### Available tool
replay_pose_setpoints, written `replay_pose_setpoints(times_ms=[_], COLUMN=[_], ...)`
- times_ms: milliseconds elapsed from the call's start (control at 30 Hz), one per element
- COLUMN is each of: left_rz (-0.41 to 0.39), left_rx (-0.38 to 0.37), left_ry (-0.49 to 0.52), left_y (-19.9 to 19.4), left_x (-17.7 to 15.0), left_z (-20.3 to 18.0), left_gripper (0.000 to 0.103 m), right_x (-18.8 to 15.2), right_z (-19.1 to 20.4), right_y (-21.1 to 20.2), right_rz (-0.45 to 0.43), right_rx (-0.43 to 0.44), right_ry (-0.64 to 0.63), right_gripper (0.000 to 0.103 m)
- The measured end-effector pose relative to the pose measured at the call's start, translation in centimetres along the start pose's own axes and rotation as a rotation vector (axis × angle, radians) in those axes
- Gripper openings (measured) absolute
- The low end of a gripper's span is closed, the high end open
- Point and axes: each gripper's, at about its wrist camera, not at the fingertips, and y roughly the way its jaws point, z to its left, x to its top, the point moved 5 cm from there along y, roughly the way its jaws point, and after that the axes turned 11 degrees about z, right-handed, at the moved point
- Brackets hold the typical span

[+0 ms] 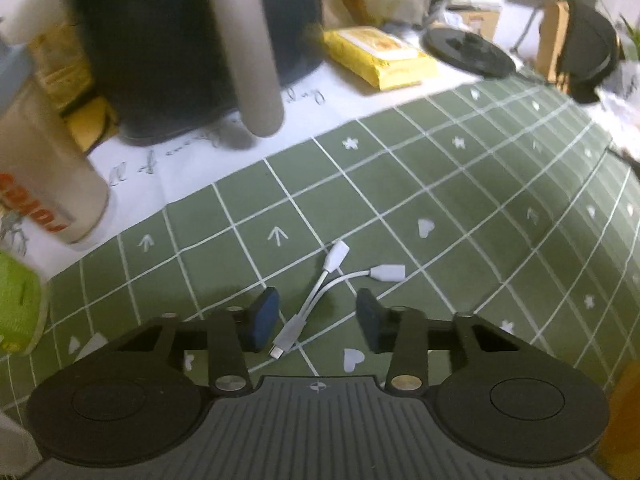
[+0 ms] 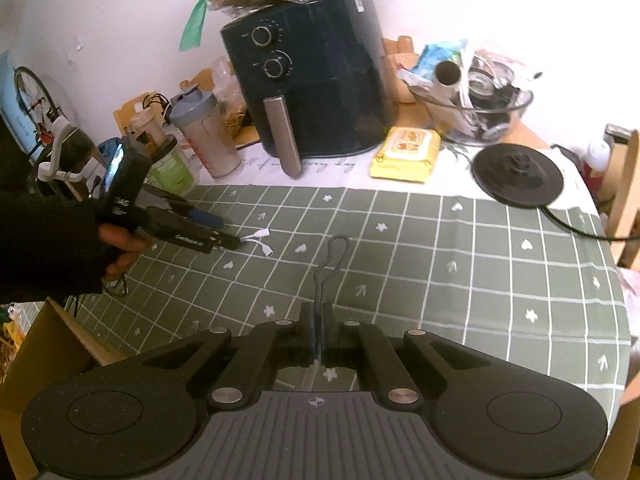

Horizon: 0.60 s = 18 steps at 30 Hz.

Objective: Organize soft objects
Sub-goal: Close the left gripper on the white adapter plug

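Observation:
A white Y-shaped adapter cable lies on the green checked tablecloth. My left gripper is open, its jaws on either side of the cable's single-plug end, low over the cloth. In the right wrist view the left gripper reaches the same white cable. My right gripper is shut on a thin dark grey looped cord, whose loop sticks out forward above the cloth.
A black air fryer with a grey handle stands at the back. Beside it are a yellow wipes pack, a black kettle base, a glass bowl of clutter, a shaker bottle and a cardboard box at the left.

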Motion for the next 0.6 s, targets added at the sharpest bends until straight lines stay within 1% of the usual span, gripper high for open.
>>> replay_pose_setpoints(times_ms=[33, 100, 167, 200, 333, 400, 500, 600], left_rz=[0.019, 0.042, 0.048, 0.056, 0.092, 0.109, 0.101, 0.071], left_rx=[-0.001, -0.005, 0.001, 0.001, 0.001, -0.015, -0.024, -0.039], left_ry=[0.01, 0.027, 0.045, 0.051, 0.089, 0.091, 0.077, 0.053], left_y=[0.5, 1.0, 1.0, 1.0, 0.9, 0.8, -0.1, -1.7], left_x=[0.0, -0.2, -0.3, -0.3, -0.5, -0.7, -1.2, -1.4], left_z=[-0.1, -0.3, -0.7, -0.9, -1.7, -2.0, -2.1, -2.1], left_gripper=[0.027, 0.018, 0.015, 0.009, 0.008, 0.007, 0.007, 0.005], right_x=[-0.2, -0.6, -0.8, -0.8, -0.9, -0.9, -0.8, -0.7], right_z=[0.0, 0.1, 0.2, 0.3, 0.4, 0.7, 1.0, 1.3], right_y=[-0.1, -0.5, -0.8, -1.0, -1.3, -1.4, -1.6, -2.0], right_rz=[0.0, -0.005, -0.011, -0.015, -0.03, -0.032, -0.036, -0.045], right_rx=[-0.003, -0.008, -0.013, -0.017, -0.017, -0.017, -0.015, -0.012], right_ry=[0.003, 0.01, 0.013, 0.015, 0.031, 0.027, 0.019, 0.014], right_gripper=[0.005, 0.005, 0.005, 0.005, 0.005, 0.005, 0.005, 0.005])
